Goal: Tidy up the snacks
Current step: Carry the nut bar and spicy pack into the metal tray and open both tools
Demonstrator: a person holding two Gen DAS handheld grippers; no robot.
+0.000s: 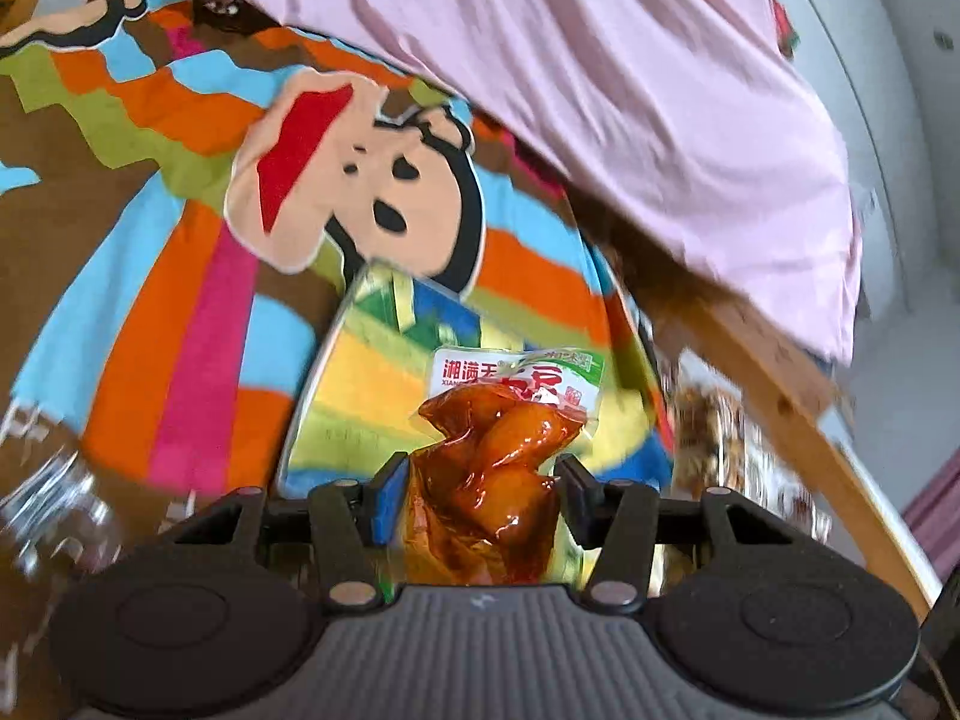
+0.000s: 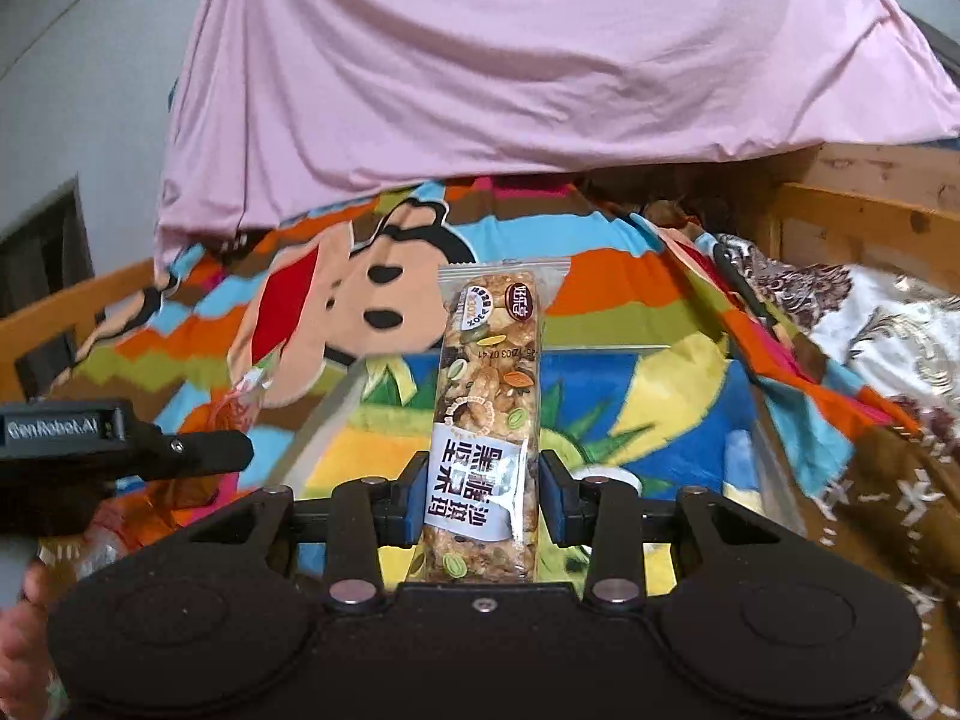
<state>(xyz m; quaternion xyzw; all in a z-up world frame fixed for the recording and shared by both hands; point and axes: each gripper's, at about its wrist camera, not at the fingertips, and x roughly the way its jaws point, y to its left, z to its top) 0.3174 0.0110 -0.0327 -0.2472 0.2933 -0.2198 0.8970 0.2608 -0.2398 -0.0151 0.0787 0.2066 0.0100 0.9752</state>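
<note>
Snacks ride in both grippers above the clear bin (image 2: 774, 468): the left gripper (image 1: 480, 492) pinches a soft, slippery sauce pouch (image 1: 498, 468) mid-body, the right gripper (image 2: 480, 498) clamps a stiff, brittle nut bar (image 2: 486, 420) low.

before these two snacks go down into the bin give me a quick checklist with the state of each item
1. Left gripper shut on the orange meat pouch: ok, both pads press on it.
2. Right gripper shut on the nut bar: ok, held upright between the pads.
3. Clear bin in front of both grippers: ok, it lies on the striped cartoon blanket.
4. Room inside the bin: cannot tell, the held snacks cover much of its floor.
5. Grippers apart from each other: ok, the left one shows at the left edge of the right wrist view, clear of the bar.
</note>
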